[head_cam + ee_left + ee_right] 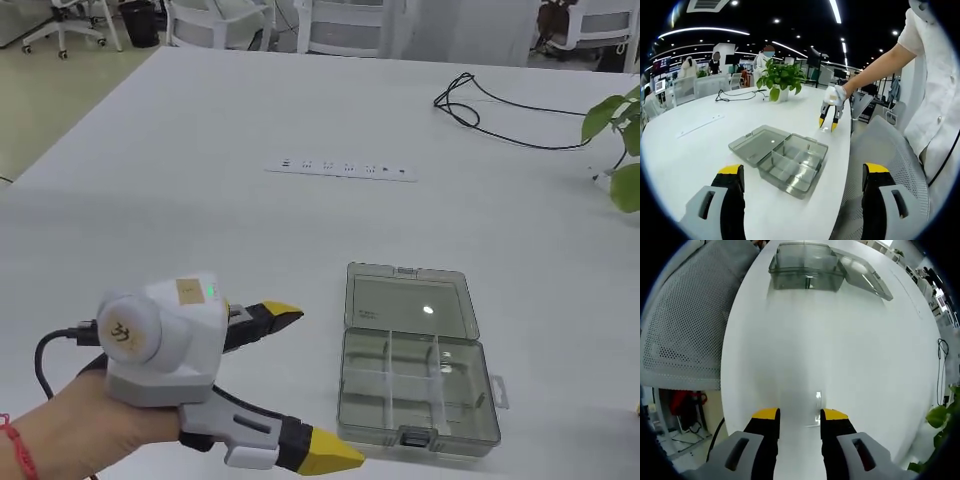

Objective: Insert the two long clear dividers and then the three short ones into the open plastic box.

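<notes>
Head view — left hand-held gripper (322, 388) carries an unreadable mark (122, 333).

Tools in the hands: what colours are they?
The left tool has a white body, black jaws, yellow tips, a green light and a black cable. The person wears a red string bracelet. The right tool matches; its arm has a short white sleeve.

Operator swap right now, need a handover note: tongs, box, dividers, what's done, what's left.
Left tongs: open, empty, beside the plastic box.
Right tongs: open, tips at the table near its edge, a small clear piece lying just ahead of them, not gripped.
Box: open, lid flat; clear dividers already stand inside, forming compartments; exact count unclear.
Left: probably grip that piece, likely a short divider, and seat it; then check the count.
</notes>
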`<state>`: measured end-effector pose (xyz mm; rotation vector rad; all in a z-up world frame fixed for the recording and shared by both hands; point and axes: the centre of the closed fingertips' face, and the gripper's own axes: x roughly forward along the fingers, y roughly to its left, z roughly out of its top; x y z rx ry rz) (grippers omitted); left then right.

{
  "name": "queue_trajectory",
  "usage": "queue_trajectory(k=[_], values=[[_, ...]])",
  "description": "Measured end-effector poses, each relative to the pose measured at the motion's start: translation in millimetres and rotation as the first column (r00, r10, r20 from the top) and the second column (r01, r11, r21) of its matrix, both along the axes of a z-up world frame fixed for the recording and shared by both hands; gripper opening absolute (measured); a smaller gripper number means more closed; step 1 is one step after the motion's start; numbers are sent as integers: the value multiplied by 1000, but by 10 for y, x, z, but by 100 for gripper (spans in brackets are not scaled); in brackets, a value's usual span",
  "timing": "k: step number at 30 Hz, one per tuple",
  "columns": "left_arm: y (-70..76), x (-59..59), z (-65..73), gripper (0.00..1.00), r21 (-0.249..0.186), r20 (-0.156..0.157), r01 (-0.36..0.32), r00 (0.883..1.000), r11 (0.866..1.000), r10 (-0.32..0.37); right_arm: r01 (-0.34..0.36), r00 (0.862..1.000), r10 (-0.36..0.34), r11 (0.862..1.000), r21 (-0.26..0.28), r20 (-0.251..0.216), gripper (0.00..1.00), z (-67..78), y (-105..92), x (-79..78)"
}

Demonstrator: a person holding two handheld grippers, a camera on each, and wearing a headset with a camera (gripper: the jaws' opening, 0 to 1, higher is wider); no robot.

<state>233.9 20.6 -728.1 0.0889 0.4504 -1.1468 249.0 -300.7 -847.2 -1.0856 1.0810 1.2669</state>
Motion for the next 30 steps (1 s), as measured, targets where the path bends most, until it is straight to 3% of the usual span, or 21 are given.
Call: queue_trajectory(k=[12, 17, 21, 30], values=[[1, -24, 15, 100, 1, 2, 8, 1000, 1000, -8, -14, 1000, 15, 1000, -15, 15, 33, 5, 12, 0], [1, -19, 35, 100, 0, 3, 11, 1000, 1000, -11, -10, 999, 10, 1000, 2, 31, 33, 80, 86, -12], [-15, -8, 73, 100, -7, 4, 12, 1000, 1000, -12, -7, 998, 5, 999, 41, 60, 33, 217, 215, 12], [-122, 49, 173, 100, -33, 0, 14, 1000, 999, -14, -17, 989, -6, 988, 154, 149, 33, 670, 684, 91]])
